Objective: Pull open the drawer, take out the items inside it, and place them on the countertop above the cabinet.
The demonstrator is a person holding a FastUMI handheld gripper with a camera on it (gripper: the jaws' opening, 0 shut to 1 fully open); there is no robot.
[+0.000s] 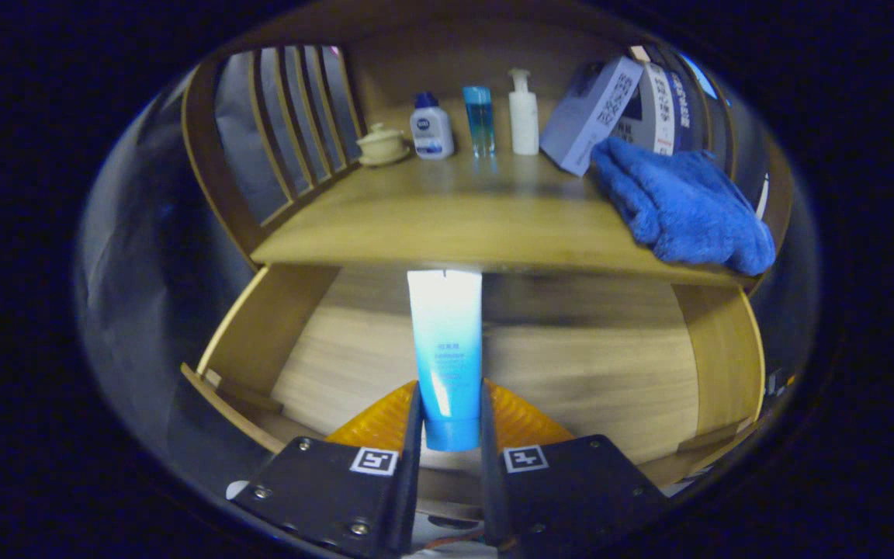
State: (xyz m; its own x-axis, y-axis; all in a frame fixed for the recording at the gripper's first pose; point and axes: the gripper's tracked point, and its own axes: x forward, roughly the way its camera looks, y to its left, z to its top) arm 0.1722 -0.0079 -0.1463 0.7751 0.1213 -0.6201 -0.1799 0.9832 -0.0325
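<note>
With the wooden drawer (493, 365) already pulled open, a blue-and-white plastic tube (445, 349) is clamped upright in the claw (447, 419); placement on the wooden surface (455, 217) beyond it remains.

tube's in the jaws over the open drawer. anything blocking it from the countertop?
Nothing visible. The gripper is shut on the blue-and-white tube, held upright above the open drawer. The countertop's front strip just beyond is bare; the blue towel lies off to one side, and the bottles and box stand at the back.
</note>
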